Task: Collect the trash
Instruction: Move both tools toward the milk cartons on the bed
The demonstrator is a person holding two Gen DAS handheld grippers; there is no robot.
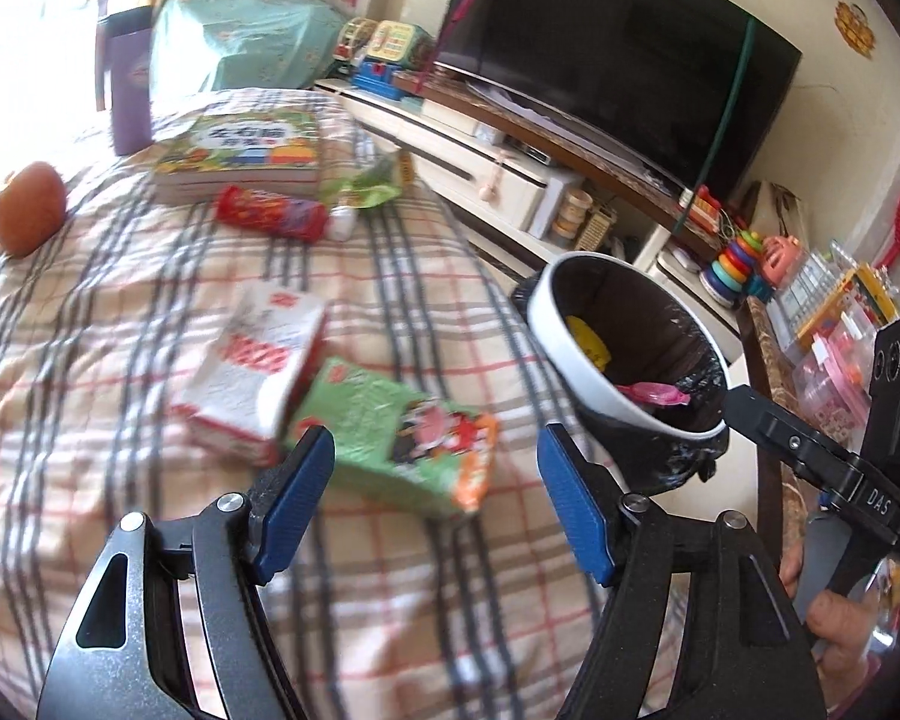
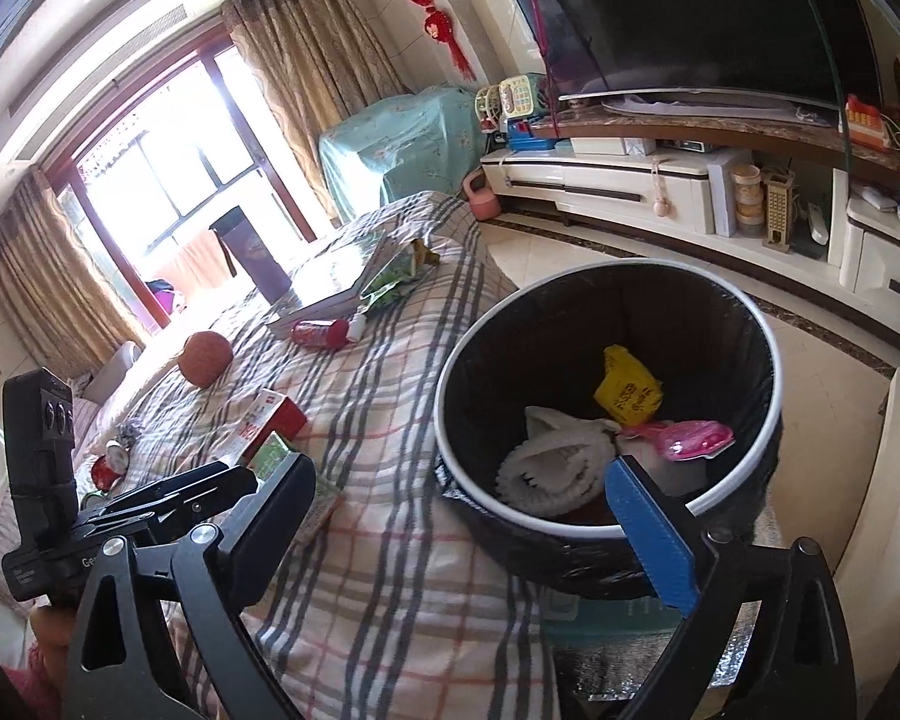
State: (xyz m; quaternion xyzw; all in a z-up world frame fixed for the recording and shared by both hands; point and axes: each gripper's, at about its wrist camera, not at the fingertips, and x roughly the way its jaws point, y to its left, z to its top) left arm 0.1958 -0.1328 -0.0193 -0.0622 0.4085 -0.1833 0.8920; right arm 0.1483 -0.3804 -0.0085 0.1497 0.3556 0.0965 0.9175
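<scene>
My left gripper (image 1: 435, 456) is open and empty above the plaid bedspread (image 1: 120, 330). Just beyond its blue pads lie a green snack bag (image 1: 390, 432) and a white and red carton (image 1: 252, 372). Farther up the bed are a red tube (image 1: 270, 213) and a second green wrapper (image 1: 372, 180). The black-lined trash bin (image 2: 768, 360) stands beside the bed. It holds a yellow wrapper (image 2: 627, 393), a pink wrapper (image 2: 690, 438) and a white foam net (image 2: 546, 468). My right gripper (image 2: 459, 474) hangs open over the bin's near rim with nothing between its pads.
A book (image 1: 240, 150), an orange ball (image 1: 27, 207) and a purple box (image 1: 129, 96) lie on the bed. A TV (image 2: 690, 18) stands on a low cabinet (image 2: 600, 186) across a tiled floor. Toys crowd the shelf at the right (image 1: 744, 264).
</scene>
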